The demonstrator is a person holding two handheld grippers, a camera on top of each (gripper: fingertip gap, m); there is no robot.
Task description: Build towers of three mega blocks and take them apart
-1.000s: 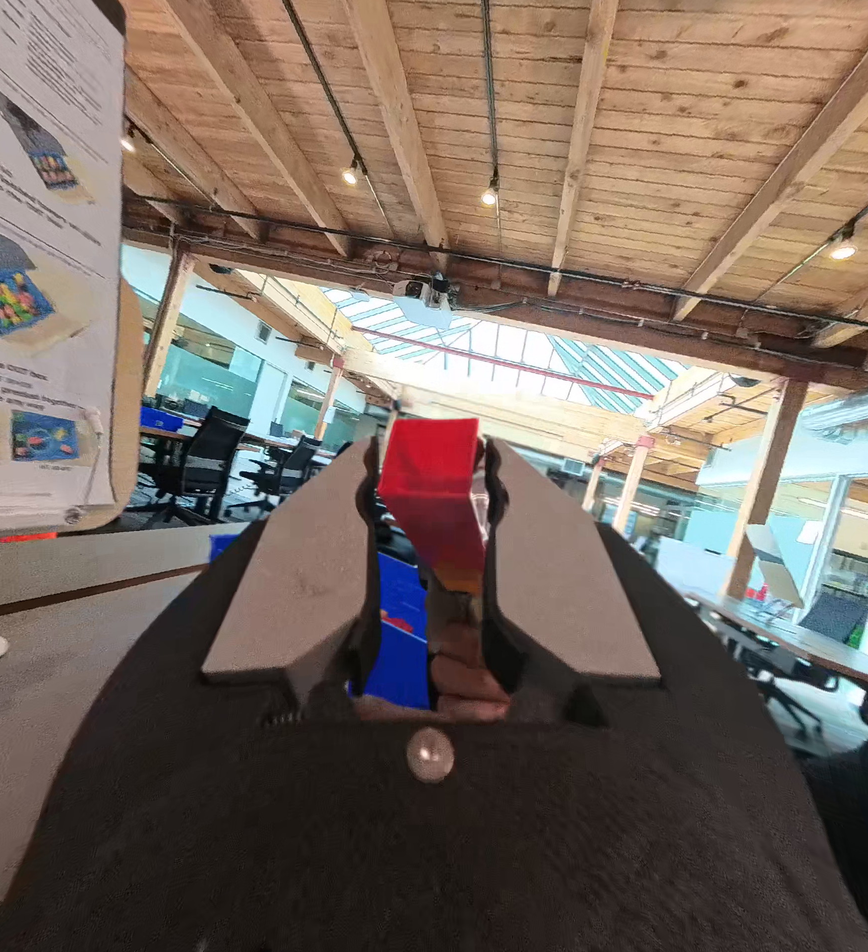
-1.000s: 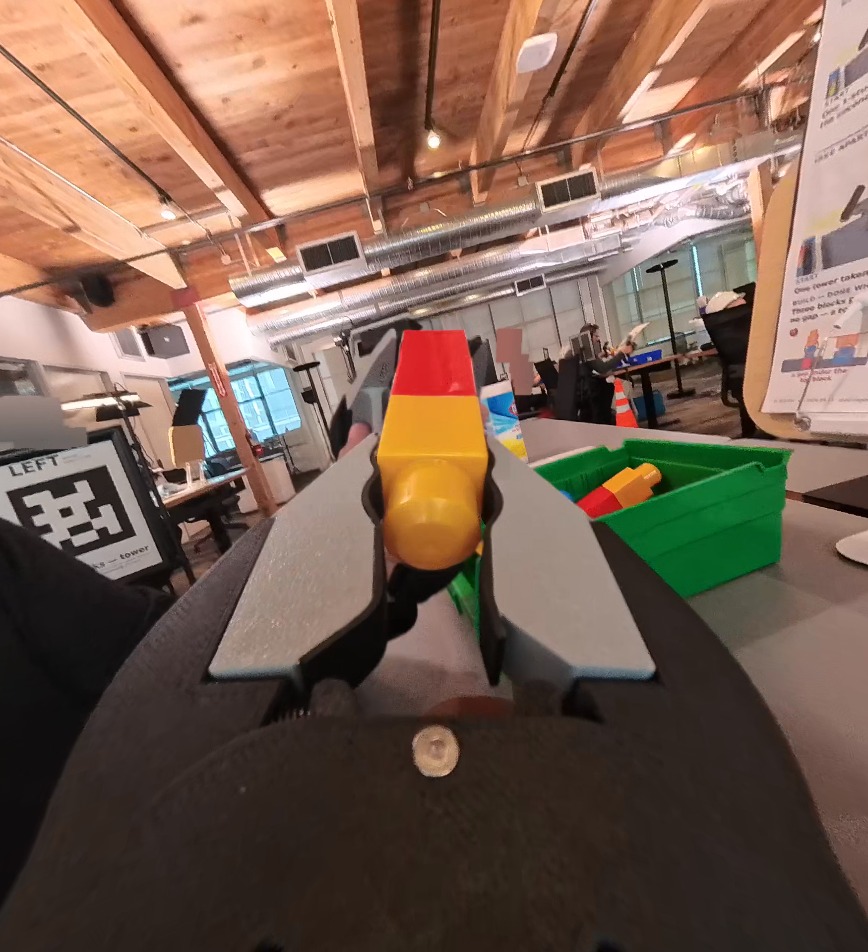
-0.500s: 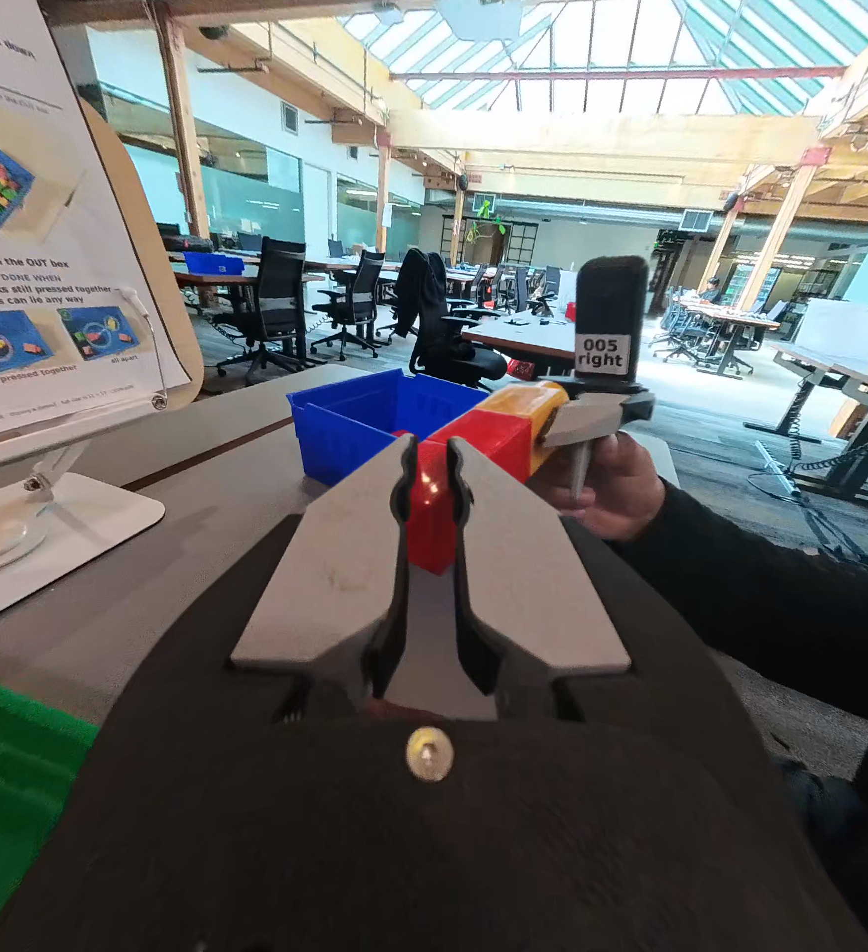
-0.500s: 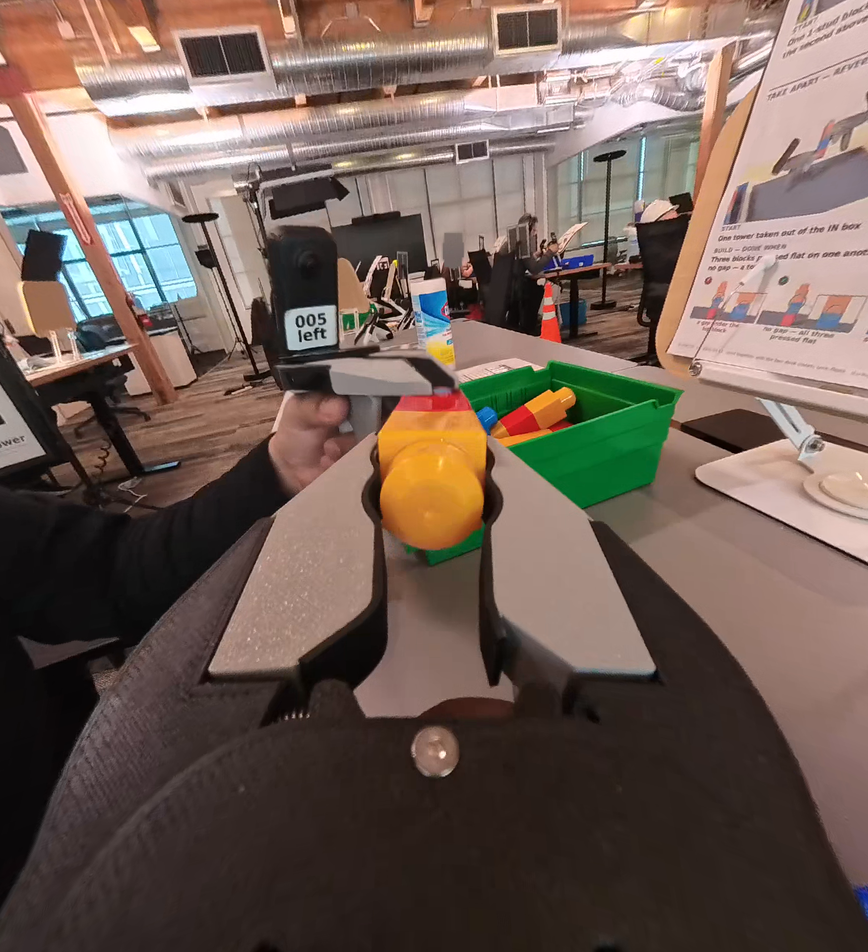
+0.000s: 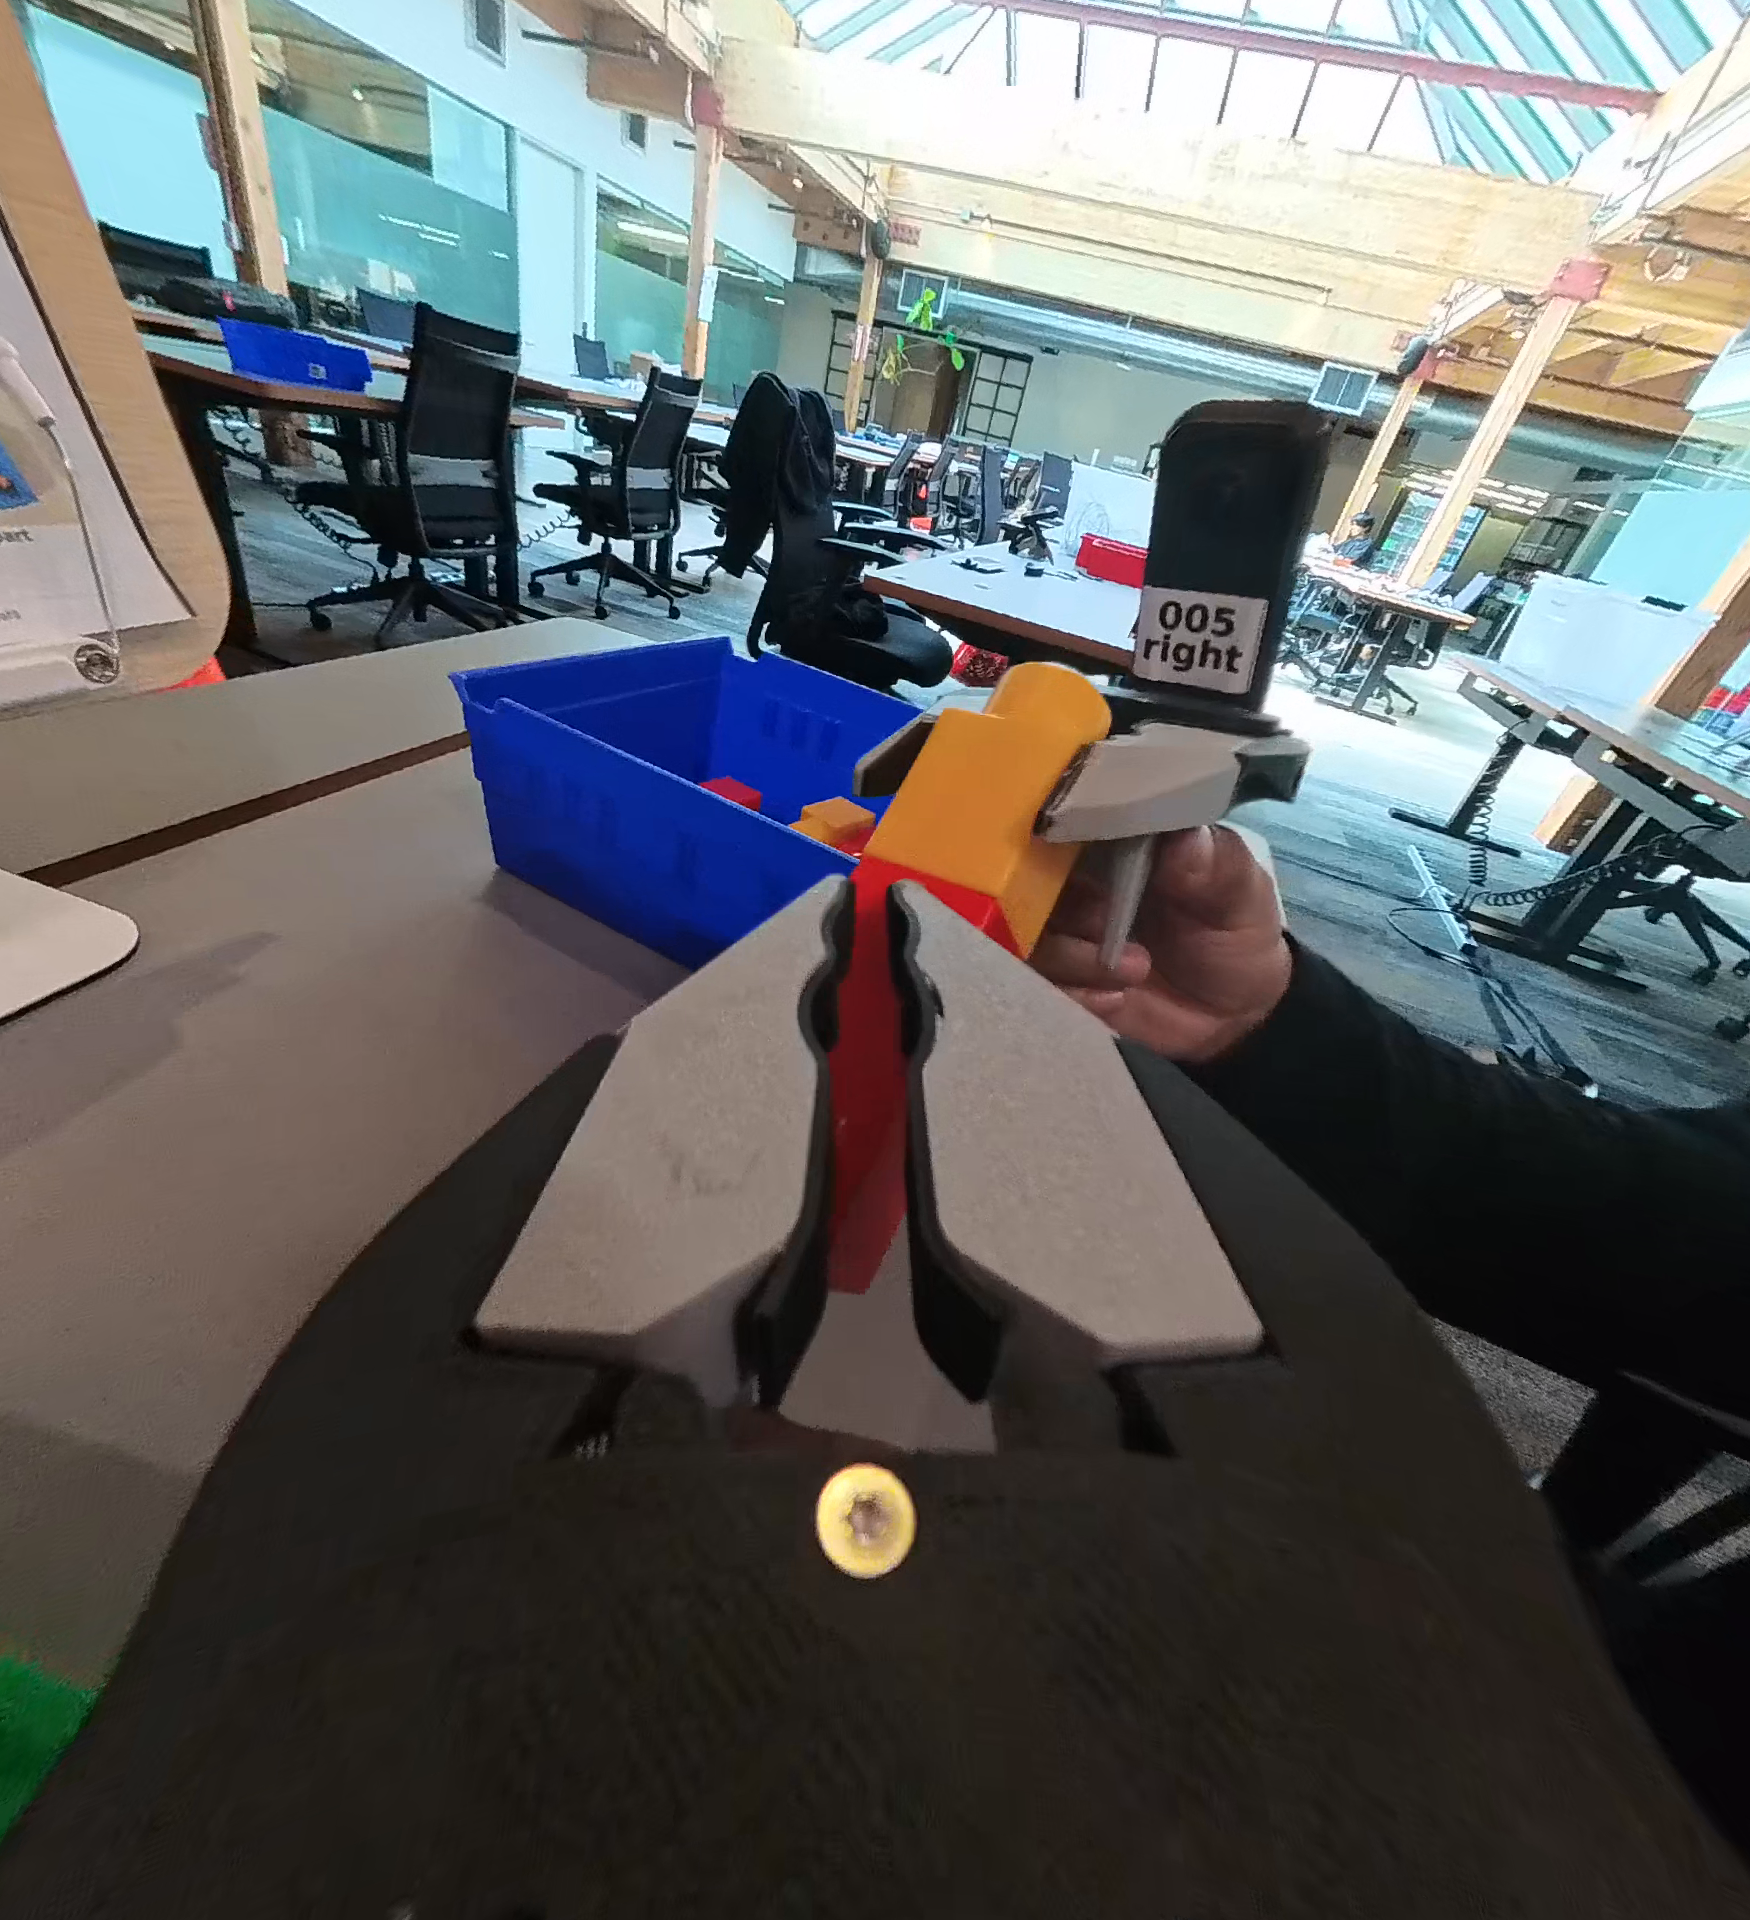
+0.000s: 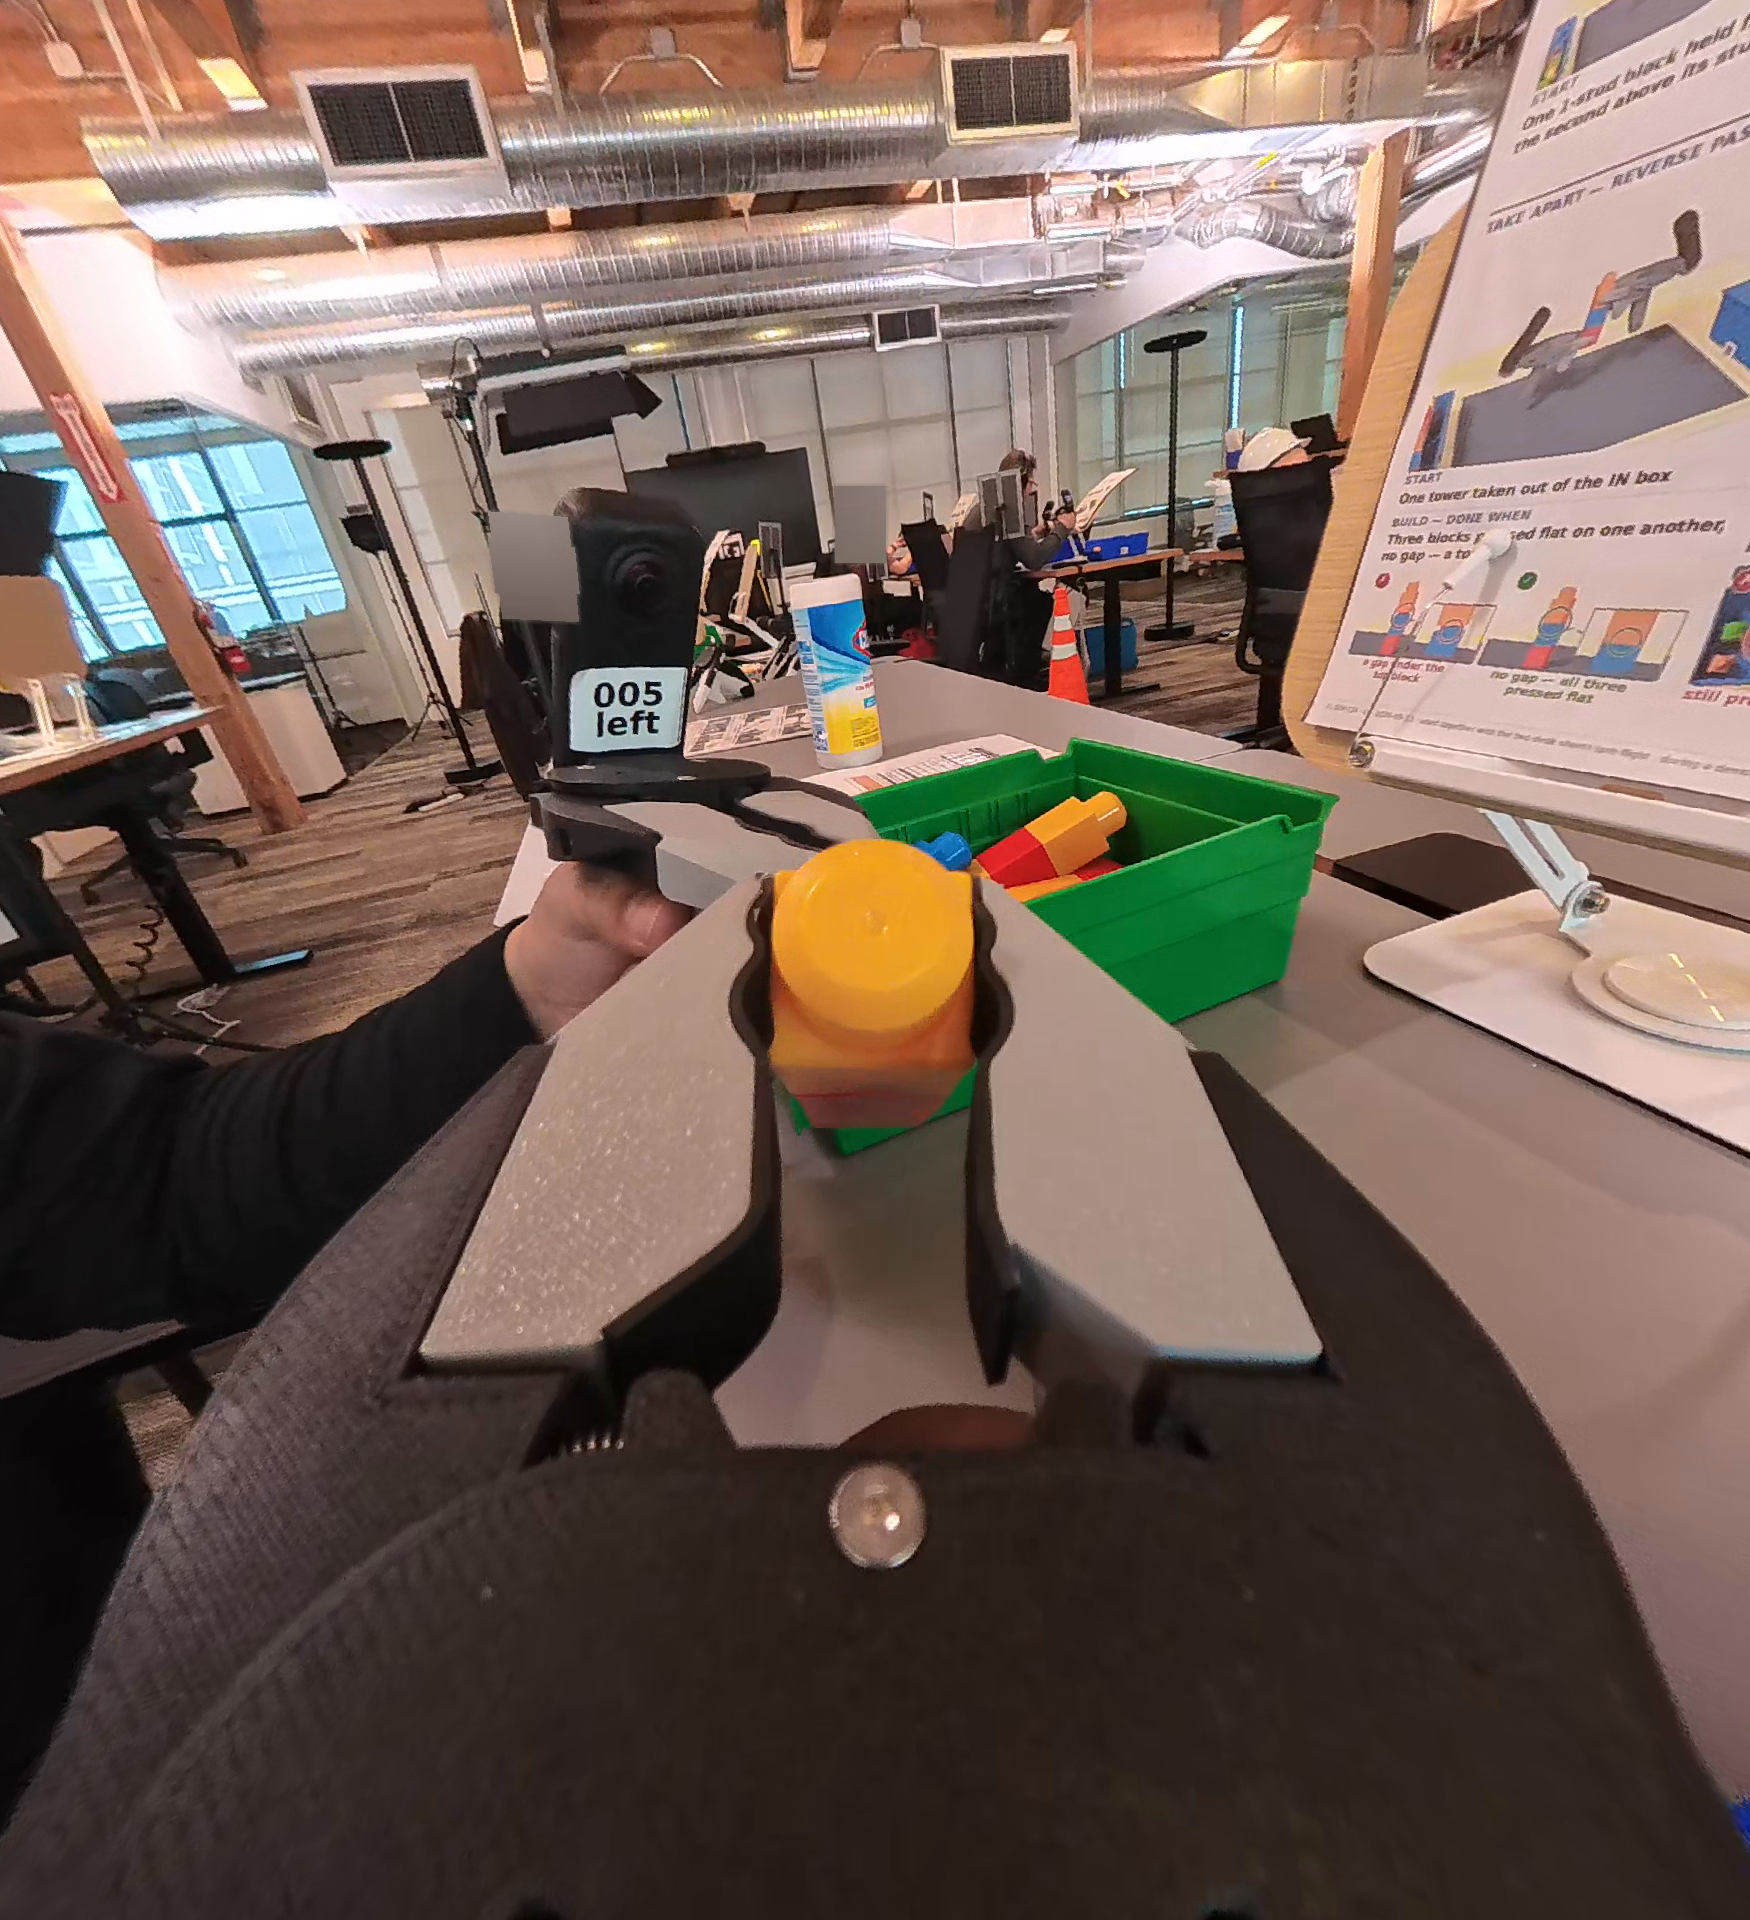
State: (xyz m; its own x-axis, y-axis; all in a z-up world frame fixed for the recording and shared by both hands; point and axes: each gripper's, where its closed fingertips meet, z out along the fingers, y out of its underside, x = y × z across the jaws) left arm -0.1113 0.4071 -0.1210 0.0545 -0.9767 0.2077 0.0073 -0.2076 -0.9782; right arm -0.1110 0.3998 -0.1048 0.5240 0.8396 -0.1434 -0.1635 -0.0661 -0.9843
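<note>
Left wrist view: grey table point(image 5: 227, 1039) with blue bin point(image 5: 622, 800), open office beyond.

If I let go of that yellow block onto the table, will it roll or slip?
The yellow block has flat sides, so it would likely settle, not roll; only its round stud might make it rock. Its glossy plastic looks slippery. The right gripper clamps it without denting, so it is probably stiff.

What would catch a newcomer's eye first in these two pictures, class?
An orange block joined to a red block, held mid-air between the right gripper and left gripper. Behind stand a blue bin and a green bin with more blocks.
</note>
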